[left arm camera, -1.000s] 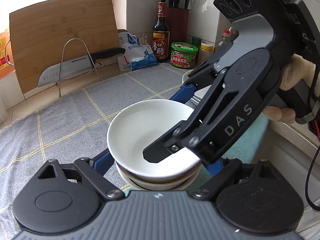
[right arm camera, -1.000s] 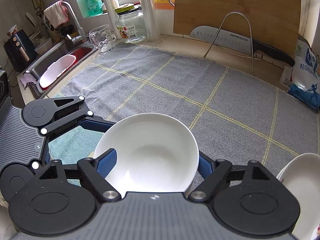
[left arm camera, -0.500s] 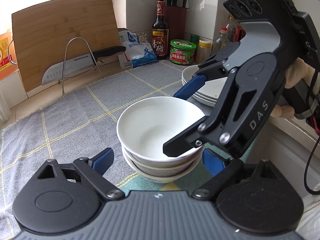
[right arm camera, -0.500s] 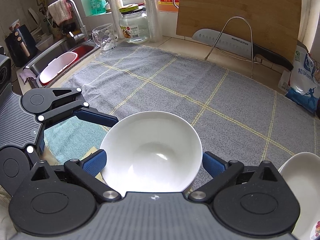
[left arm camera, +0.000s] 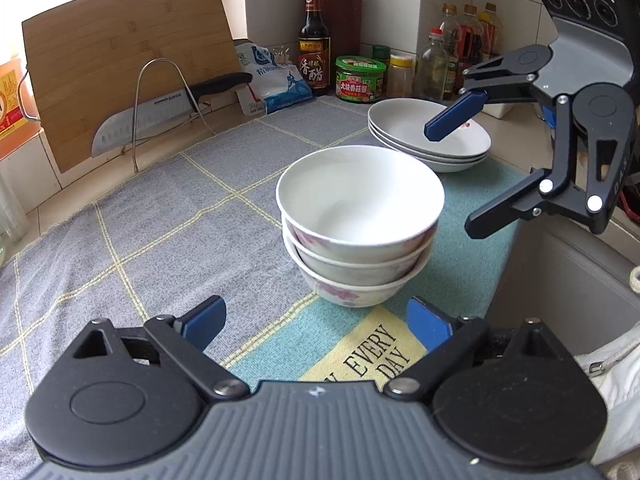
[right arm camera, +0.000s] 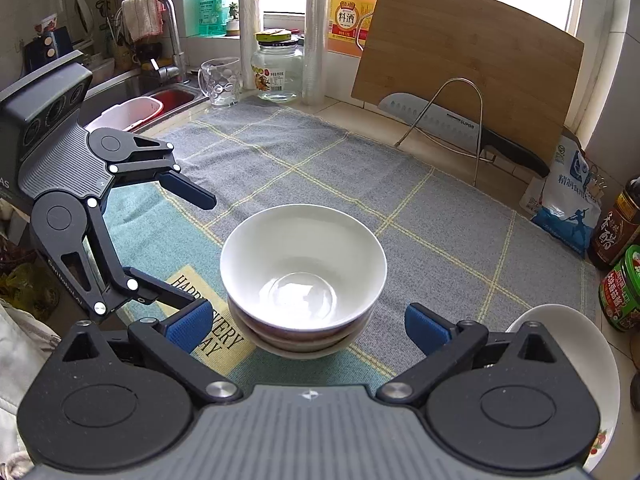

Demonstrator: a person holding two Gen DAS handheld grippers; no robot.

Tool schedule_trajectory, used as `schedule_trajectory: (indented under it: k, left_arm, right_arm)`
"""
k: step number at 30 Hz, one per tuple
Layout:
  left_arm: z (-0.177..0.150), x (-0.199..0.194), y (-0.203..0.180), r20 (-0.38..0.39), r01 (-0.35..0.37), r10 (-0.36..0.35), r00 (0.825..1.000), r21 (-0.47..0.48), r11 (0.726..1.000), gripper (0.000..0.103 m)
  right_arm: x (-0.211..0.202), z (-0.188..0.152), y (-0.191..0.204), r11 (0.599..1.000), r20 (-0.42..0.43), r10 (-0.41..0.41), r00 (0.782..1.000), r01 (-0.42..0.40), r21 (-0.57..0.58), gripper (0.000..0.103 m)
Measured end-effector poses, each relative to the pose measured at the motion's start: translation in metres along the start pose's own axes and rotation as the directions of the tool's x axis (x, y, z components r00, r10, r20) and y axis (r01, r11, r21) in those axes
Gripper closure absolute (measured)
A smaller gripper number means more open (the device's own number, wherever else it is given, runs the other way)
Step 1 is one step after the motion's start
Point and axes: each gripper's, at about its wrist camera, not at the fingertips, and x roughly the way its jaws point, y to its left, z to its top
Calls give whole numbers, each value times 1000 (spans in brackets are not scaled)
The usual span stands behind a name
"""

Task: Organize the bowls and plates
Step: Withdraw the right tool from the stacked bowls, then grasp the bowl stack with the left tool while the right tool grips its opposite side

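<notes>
Three bowls [left arm camera: 358,224] sit nested on the tabletop cloth [left arm camera: 168,216], beside stacked plates [left arm camera: 430,142], saving space; left tongs [left arm camera: 316,322] and right tongs [right arm camera: 306,326] hang released, empty.

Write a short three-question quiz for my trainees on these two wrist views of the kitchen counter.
1. True or false: the left tool grips the bowl stack.
2. How many bowls are stacked?
3. Beyond the bowls in the left wrist view stands: A) plate stack B) kettle C) pan

Key:
1. False; both it and the right tool are open and apart from the bowls.
2. Three.
3. A.
</notes>
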Motion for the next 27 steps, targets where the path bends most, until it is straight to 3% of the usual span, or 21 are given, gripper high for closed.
schedule_trajectory:
  k: [8,12,17,27]
  left_arm:
    - [-4,19,6,-26,79,-77,997,61,995,7]
    - [-4,31,5,-41,105,-102,994,83,991,7]
    - [2,42,-1,-49,98,-93,994,104,990,7]
    - [13,56,-15,-114,29,-20,993,72,997,8]
  right_arm:
    - [27,-26,6,984,-117,-136,984,148,103,0]
    - [36,-37,10,978,-154,-171,973,186,89,0]
    - [44,-37,4,988,-133,-138,981,145,47,0]
    - [68,-29,-16,988,-96,25,995,-39,-147,0]
